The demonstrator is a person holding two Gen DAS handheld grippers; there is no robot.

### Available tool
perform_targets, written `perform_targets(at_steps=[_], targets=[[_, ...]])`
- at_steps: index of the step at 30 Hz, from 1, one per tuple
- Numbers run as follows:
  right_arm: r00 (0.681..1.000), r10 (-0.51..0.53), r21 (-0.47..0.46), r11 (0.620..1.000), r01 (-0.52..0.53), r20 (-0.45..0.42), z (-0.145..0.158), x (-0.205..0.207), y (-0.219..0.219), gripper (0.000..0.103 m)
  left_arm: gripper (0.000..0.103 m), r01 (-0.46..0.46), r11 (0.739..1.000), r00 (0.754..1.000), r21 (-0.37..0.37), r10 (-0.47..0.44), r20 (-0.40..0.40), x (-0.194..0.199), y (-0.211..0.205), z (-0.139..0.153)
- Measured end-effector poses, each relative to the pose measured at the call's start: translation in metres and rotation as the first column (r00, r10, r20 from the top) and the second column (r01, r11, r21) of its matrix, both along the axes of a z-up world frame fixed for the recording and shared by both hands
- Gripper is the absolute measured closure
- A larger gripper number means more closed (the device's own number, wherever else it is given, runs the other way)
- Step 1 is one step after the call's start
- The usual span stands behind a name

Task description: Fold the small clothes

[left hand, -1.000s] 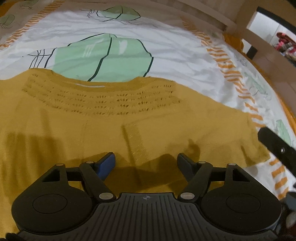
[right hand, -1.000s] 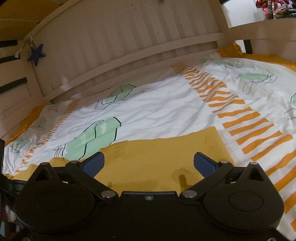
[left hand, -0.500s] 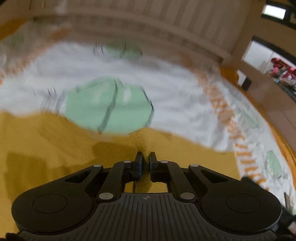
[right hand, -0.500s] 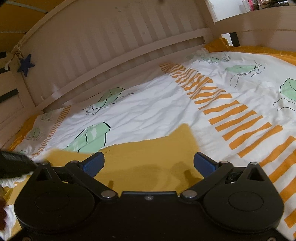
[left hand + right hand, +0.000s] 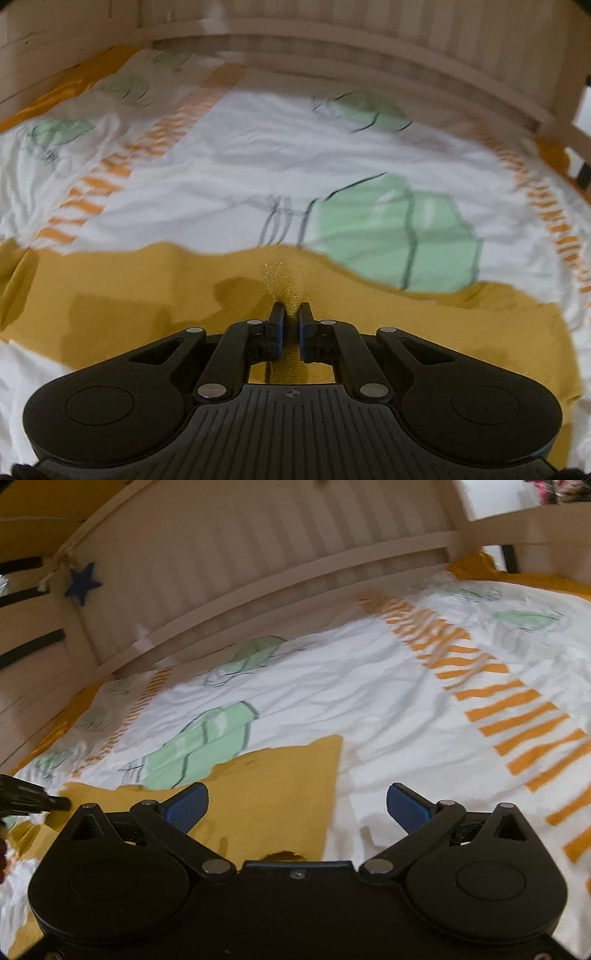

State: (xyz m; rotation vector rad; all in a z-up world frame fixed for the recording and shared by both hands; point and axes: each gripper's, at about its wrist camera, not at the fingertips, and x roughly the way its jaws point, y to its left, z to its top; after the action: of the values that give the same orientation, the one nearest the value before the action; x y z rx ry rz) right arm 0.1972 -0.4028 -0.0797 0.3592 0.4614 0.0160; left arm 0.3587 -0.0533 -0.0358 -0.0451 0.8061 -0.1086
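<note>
A mustard-yellow knit garment [image 5: 147,295] lies on a bed sheet. In the left wrist view my left gripper [image 5: 290,314] is shut on a pinched ridge of the garment, which rises between its pads. In the right wrist view the same yellow garment [image 5: 273,786] lies below and left of my right gripper [image 5: 295,801], whose blue-padded fingers [image 5: 184,805] stand wide open above the cloth's right edge with nothing between them. The left gripper's black tip [image 5: 33,799] shows at that view's left edge.
The white sheet [image 5: 240,177] carries green cactus prints and orange dashed stripes. A slatted wooden headboard [image 5: 240,565] with a blue star [image 5: 83,583] closes the far side. Wooden rails run along both sides of the bed.
My left gripper went from open to shut on a fold of the garment, then lifted and carried it across the bed. The garment's right corner shifted in the right wrist view. The right gripper stayed open.
</note>
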Motion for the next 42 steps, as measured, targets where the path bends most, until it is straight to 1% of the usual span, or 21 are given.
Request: perform_targets(at_steps=[4,6,9,11,12,14,15,16,18,20,24,27,29,31,33,34,37,40,42], targets=[[0.996,0.082,-0.03,0.996,-0.082,0.021,-0.001,0.006,0.018,0.0,0.096,-0.032,0.999,0.999,-0.003,0.032,-0.027,0.002,0.017,-0.017],[0.992,0.126,-0.041,0.991,-0.125,0.025,-0.003,0.009,0.026,0.0,0.095,-0.022,1.0,0.999,0.021,0.023,-0.028,0.005,0.017,-0.024],[0.981,0.192,-0.018,0.981,-0.192,0.018,-0.009,0.014,0.036,0.0,0.094,-0.014,0.998,0.999,0.06,0.017,-0.044,0.01,0.014,-0.037],[0.976,0.218,-0.012,0.976,-0.218,0.001,-0.013,0.018,0.042,0.0,0.093,-0.028,0.998,0.998,0.062,0.031,-0.056,0.011,0.016,-0.046],[0.975,0.222,-0.013,0.975,-0.222,-0.019,-0.016,0.02,0.043,0.0,0.092,-0.039,0.998,0.997,0.058,0.042,-0.057,0.012,0.018,-0.05],[0.974,0.205,-0.007,0.979,-0.206,-0.093,-0.024,0.027,0.042,0.0,0.092,-0.046,0.998,0.997,0.05,0.049,-0.054,0.012,0.021,-0.055],[0.973,0.188,0.01,0.982,-0.188,-0.137,-0.03,0.031,0.039,0.0,0.091,-0.042,0.998,0.998,0.052,0.044,-0.046,0.011,0.021,-0.056],[0.972,0.182,0.037,0.983,-0.178,-0.148,-0.035,0.033,0.034,0.0,0.089,-0.035,0.998,0.999,0.058,0.037,-0.04,0.011,0.021,-0.057],[0.975,0.179,0.069,0.983,-0.171,-0.13,-0.037,0.031,0.028,0.0,0.087,-0.008,0.997,0.999,0.076,0.01,-0.03,0.009,0.02,-0.056],[0.975,0.18,0.053,0.983,-0.174,-0.132,-0.036,0.031,0.03,0.0,0.083,0.007,0.996,1.0,0.086,-0.004,-0.026,0.008,0.022,-0.054],[0.973,0.181,-0.014,0.983,-0.185,-0.142,-0.037,0.03,0.04,0.0,0.078,-0.043,0.998,0.999,0.046,0.044,-0.008,-0.004,0.037,-0.045],[0.973,0.18,-0.032,0.982,-0.186,-0.146,-0.038,0.032,0.043,0.0,0.077,-0.051,0.998,0.999,0.042,0.051,0.005,-0.016,0.046,-0.041],[0.973,0.179,-0.034,0.982,-0.186,-0.147,-0.038,0.034,0.044,0.0,0.075,-0.036,0.997,0.999,0.067,0.037,-0.003,-0.021,0.048,-0.044],[0.973,0.179,-0.039,0.982,-0.186,-0.147,-0.038,0.033,0.045,0.0,0.069,-0.029,0.994,1.0,0.103,0.03,-0.008,-0.025,0.049,-0.05],[0.973,0.178,-0.049,0.981,-0.187,-0.148,-0.038,0.033,0.046,0.0,0.069,-0.016,0.991,1.0,0.133,0.014,0.018,-0.029,0.049,-0.055],[0.973,0.178,-0.053,0.981,-0.187,-0.149,-0.038,0.033,0.046,0.0,0.068,-0.012,0.988,1.0,0.152,0.009,0.018,-0.03,0.049,-0.058],[0.973,0.177,-0.07,0.98,-0.189,-0.151,-0.039,0.032,0.048,0.0,0.067,0.001,0.986,0.999,0.167,-0.007,0.036,-0.031,0.048,-0.062],[0.973,0.176,-0.079,0.979,-0.189,-0.151,-0.039,0.032,0.05,0.0,0.066,0.007,0.99,0.999,0.142,-0.014,0.045,-0.034,0.054,-0.061],[0.973,0.176,-0.084,0.978,-0.19,-0.151,-0.04,0.032,0.05,0.0,0.065,0.015,0.995,0.999,0.096,-0.019,0.038,-0.036,0.063,-0.057]])
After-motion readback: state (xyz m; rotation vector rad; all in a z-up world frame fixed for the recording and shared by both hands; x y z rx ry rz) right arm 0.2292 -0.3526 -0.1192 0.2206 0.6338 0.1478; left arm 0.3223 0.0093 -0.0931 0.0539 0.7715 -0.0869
